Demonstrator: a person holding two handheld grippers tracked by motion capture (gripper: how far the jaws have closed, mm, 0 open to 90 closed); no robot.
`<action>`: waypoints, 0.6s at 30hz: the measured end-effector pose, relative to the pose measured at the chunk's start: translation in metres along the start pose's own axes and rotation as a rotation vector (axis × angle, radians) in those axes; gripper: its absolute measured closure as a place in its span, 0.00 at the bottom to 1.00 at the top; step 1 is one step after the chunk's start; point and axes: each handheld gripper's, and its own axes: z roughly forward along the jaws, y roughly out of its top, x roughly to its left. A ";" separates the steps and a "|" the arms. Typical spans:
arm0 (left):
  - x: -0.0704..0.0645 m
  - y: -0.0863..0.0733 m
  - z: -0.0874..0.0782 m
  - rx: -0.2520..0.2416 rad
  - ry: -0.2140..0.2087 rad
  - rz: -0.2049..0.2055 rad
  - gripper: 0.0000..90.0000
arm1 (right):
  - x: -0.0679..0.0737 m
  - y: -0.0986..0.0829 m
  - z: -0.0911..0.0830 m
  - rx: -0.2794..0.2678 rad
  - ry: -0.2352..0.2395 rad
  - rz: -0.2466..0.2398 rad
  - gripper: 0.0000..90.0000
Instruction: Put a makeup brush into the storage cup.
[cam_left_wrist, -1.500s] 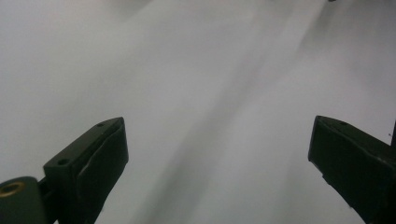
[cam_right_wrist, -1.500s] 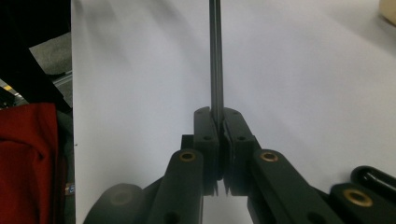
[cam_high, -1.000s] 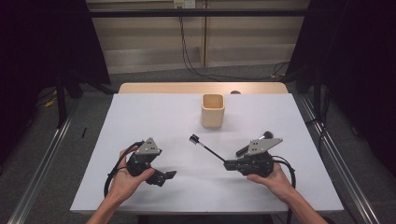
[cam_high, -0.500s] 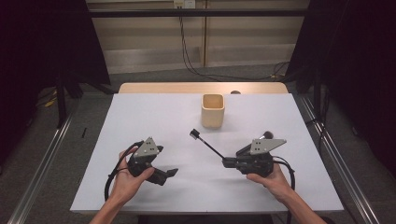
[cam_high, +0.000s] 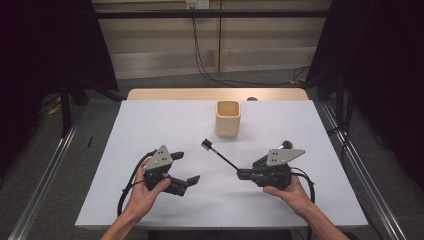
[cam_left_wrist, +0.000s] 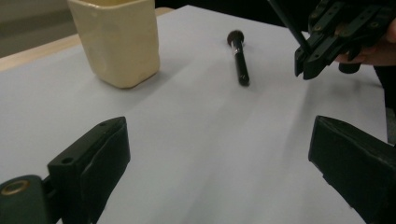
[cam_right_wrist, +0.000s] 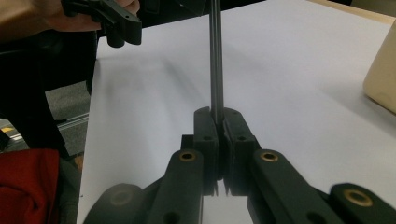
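My right gripper (cam_high: 240, 174) is shut on the tail of a thin black brush (cam_high: 220, 156). Its small head (cam_high: 205, 144) points toward the far left, above the white table (cam_high: 160, 125). In the right gripper view the jaws (cam_right_wrist: 219, 126) pinch the slim handle (cam_right_wrist: 215, 56). My left gripper (cam_high: 187, 167) is open and holds nothing, low over the table's front left; its jaws (cam_left_wrist: 224, 172) stand wide apart. A cream cup (cam_high: 228, 118) stands upright at the far centre, also cup (cam_left_wrist: 116, 42). A second, thicker brush (cam_left_wrist: 239, 58) lies on the table beside the right gripper.
The second brush (cam_high: 286, 145) lies just beyond my right hand. A wooden strip (cam_high: 175, 94) runs along the table's far edge. Metal rails (cam_high: 50, 170) flank the table on the floor. Open tabletop lies between the cup and the grippers.
The held brush's head has shifted slightly away from me. The left gripper has edged a little to the right, still open. Cup and lying brush have not moved.
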 end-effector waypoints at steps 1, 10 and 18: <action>-0.001 0.000 0.000 -0.003 -0.003 0.001 0.07 | 0.000 0.000 0.000 -0.001 -0.001 -0.001 0.95; -0.011 0.010 0.011 -0.061 -0.068 -0.013 0.08 | 0.000 0.002 0.002 -0.004 0.002 0.000 0.95; -0.018 0.019 0.023 -0.077 -0.081 -0.025 0.22 | 0.001 0.004 0.004 -0.012 0.009 -0.004 0.96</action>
